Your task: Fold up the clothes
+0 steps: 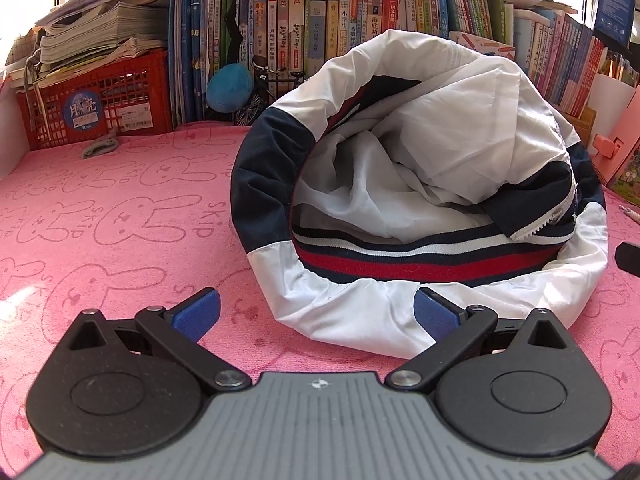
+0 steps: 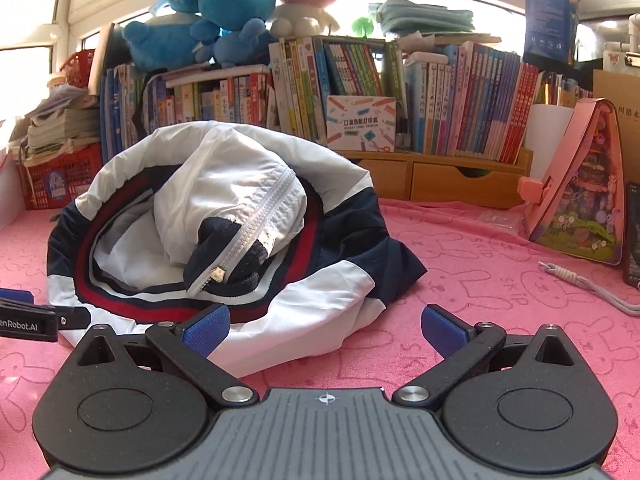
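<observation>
A white, navy and red zip jacket (image 1: 420,184) lies crumpled in a heap on the pink rabbit-print cloth (image 1: 120,216), its striped hem and white lining showing. My left gripper (image 1: 316,314) is open, low over the cloth, with the jacket's near white edge between its blue pads. From the right wrist camera the same jacket (image 2: 224,216) fills the left and middle, zipper on top. My right gripper (image 2: 324,330) is open too, its left pad against the jacket's white edge and its right pad over bare cloth. The left gripper's tip (image 2: 24,320) shows at the left edge.
Rows of books (image 1: 340,28) line the back, with a red crate (image 1: 100,104) of papers at the left. Plush toys (image 2: 224,12) sit on the books. A wooden drawer unit (image 2: 452,178), a pink stand (image 2: 580,184) and a grey cord (image 2: 588,284) are at the right.
</observation>
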A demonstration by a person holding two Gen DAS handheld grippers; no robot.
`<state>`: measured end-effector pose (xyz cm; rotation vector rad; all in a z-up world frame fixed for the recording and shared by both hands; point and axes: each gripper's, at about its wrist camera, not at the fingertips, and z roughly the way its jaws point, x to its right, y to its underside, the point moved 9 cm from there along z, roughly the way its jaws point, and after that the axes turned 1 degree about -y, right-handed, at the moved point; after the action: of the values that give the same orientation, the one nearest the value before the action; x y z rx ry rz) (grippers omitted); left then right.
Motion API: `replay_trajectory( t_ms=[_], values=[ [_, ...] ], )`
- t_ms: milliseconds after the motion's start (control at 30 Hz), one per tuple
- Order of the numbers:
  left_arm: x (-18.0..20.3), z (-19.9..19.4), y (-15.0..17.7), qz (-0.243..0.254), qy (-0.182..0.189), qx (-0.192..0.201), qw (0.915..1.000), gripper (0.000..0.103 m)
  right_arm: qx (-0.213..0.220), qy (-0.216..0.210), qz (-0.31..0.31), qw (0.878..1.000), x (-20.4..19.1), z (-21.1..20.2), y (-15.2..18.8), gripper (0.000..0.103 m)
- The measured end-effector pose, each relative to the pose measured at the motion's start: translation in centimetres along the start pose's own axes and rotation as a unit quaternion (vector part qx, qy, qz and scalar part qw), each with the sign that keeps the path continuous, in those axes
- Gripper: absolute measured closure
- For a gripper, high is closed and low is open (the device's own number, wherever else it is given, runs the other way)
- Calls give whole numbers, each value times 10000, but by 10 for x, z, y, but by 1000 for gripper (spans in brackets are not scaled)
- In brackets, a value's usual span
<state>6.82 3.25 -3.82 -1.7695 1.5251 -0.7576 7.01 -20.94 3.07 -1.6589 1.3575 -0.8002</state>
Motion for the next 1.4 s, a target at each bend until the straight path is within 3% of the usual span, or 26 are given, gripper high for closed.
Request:
replay_trajectory(
  t_ms=[167,367,500,667,833,967,1133,1233,1300,1367,1400],
  values=[
    [-10,6,14,73,-109,-129,9998,0,171,-277,-200,9993,-21,-3,-10,0],
    [-32,5,15,-27,-316,-118,9994,0,283,750,-375,9961,1,26,-30,6],
    [-37,9,15,-186,-249,-159,9994,0,340,1204,-176,9920,26,47,-48,17],
    [-35,10,14,-119,-245,-152,9995,0,139,877,-484,9949,14,86,-63,32],
    [-37,7,12,-236,-206,-138,9994,0,175,149,-649,9976,-29,98,-62,63],
    [-38,3,-18,-500,20,131,9987,0,218,-215,-1910,9811,-76,94,-35,65],
    [-31,18,-69,-224,-345,671,9969,0,14,-577,-2538,9655,-105,89,-5,68],
    [-29,40,-87,58,-697,712,9950,0,42,-630,-2888,9553,-111,84,3,68],
    [-36,51,-91,174,-1034,665,9923,0,165,-622,-2833,9569,-103,73,-6,68],
    [-45,55,-88,66,-1078,607,9923,0,289,-613,-2778,9583,-96,62,-14,59],
    [-48,55,-84,-34,-1045,557,9930,0,385,-539,-2679,9612,-90,57,-21,47]
  ],
)
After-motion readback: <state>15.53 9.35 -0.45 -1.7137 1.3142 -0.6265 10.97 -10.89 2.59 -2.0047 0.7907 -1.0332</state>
